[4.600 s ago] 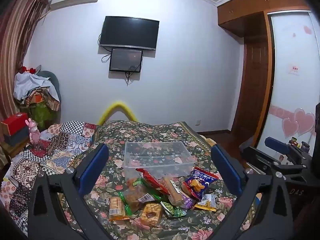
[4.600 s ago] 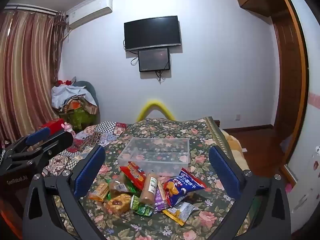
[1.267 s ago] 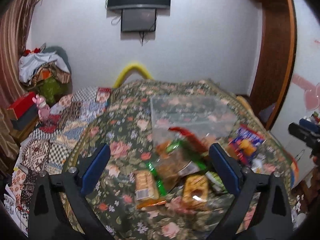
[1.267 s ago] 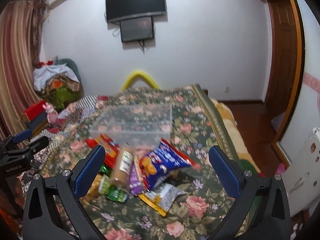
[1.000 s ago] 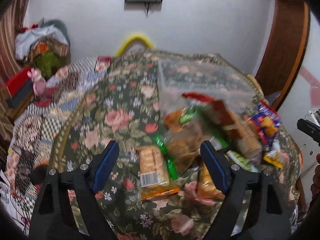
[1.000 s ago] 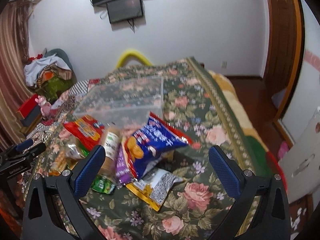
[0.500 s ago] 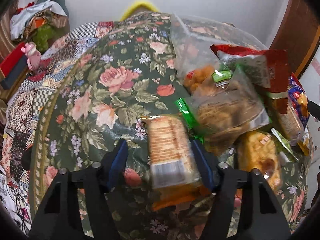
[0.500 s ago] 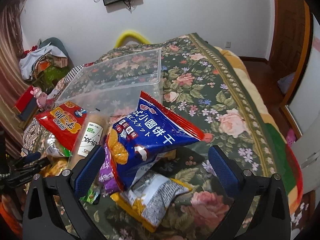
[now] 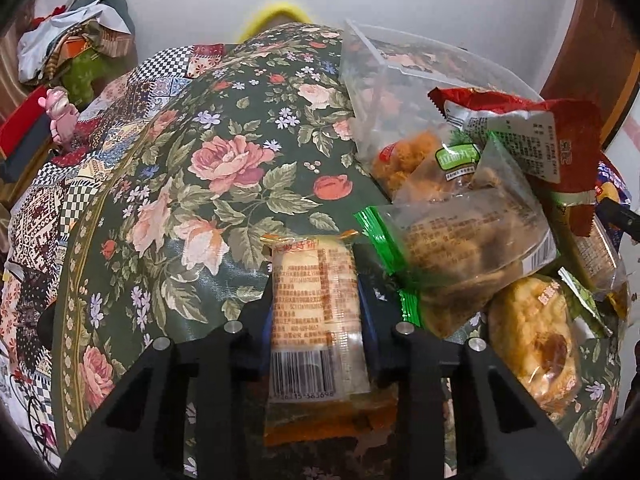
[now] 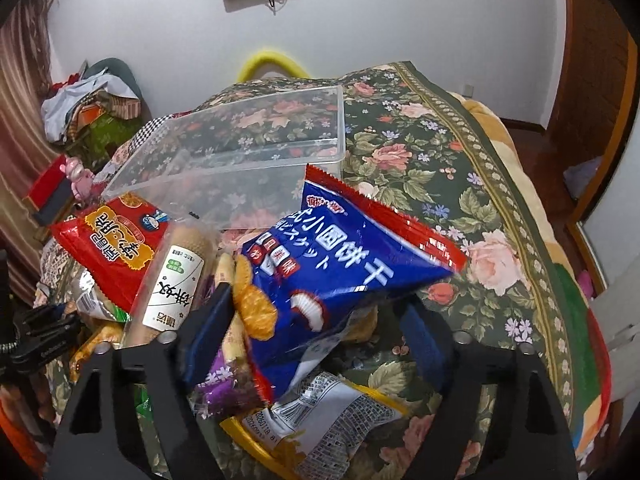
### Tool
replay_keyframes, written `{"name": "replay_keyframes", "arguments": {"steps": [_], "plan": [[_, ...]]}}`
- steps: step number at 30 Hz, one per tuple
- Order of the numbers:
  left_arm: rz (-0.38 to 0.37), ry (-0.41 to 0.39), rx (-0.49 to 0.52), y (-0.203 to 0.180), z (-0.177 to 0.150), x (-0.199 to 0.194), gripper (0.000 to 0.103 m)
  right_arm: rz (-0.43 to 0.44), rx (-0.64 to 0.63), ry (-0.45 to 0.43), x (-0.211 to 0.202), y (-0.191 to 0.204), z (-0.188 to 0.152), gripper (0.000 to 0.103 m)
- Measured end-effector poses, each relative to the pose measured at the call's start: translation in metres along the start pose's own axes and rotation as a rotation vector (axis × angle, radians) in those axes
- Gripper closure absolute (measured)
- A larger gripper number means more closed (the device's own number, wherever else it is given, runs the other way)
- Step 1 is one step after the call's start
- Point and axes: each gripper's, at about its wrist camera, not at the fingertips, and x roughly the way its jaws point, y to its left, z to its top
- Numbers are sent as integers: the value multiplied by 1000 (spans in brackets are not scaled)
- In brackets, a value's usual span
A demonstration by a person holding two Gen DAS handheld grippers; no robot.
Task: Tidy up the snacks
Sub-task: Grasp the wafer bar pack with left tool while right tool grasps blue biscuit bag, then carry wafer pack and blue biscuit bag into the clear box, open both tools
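Observation:
A pile of snack packets lies on the floral bedspread (image 9: 224, 184). My left gripper (image 9: 316, 276) is shut on a pale cracker packet (image 9: 316, 292) with a barcode, at the left of the pile. My right gripper (image 10: 316, 312) is open, its fingers on either side of a blue biscuit bag (image 10: 340, 264) that lies between them. A clear plastic box (image 10: 240, 148) stands empty behind the pile; it also shows in the left wrist view (image 9: 400, 64). A red snack bag (image 10: 108, 248) and a tan roll packet (image 10: 176, 284) lie left of the blue bag.
Clear bags of pastries (image 9: 468, 240) and a red packet (image 9: 520, 128) crowd right of my left gripper. A yellow-edged packet (image 10: 320, 420) lies under the blue bag. The bed's edge (image 10: 560, 280) drops to the floor on the right. Clothes (image 10: 92, 108) are heaped at the far left.
Both grippers have come down close to the pile. The left jaws have closed onto the cracker packet. The right jaws have narrowed around the blue bag.

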Motion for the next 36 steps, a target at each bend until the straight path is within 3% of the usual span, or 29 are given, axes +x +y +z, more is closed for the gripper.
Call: {"name": "replay_keyframes", "arguments": {"steps": [4, 11, 15, 18, 20, 21, 23, 25, 28, 30, 36], "plan": [[8, -37, 6, 1, 3, -13, 68, 3, -20, -21, -4, 2, 1, 54], [9, -115, 16, -5, 14, -44, 68, 9, -51, -76, -17, 6, 5, 72], [6, -166, 35, -12, 23, -63, 68, 26, -64, -91, -23, 7, 6, 95], [0, -194, 49, -18, 27, -74, 68, 32, -68, -97, -27, 6, 6, 97], [-4, -205, 50, -21, 29, -80, 68, 53, -67, -55, -25, 5, 7, 97], [-9, -209, 49, -22, 30, -82, 68, 61, -60, -37, -24, 5, 7, 96], [-18, -213, 46, -23, 30, -85, 68, 68, -38, -12, -22, 4, 7, 85], [-22, -217, 46, -24, 29, -88, 68, 61, -21, -11, -21, 2, 8, 55], [-21, -222, 47, -25, 29, -90, 68, 56, -1, -45, -23, 3, 19, 29], [-22, -223, 42, -24, 30, -90, 68, 60, 8, -58, -18, 6, 30, 21], [-31, -236, 36, -23, 34, -92, 68, 27, 10, 0, 23, 11, 46, 21]]}}
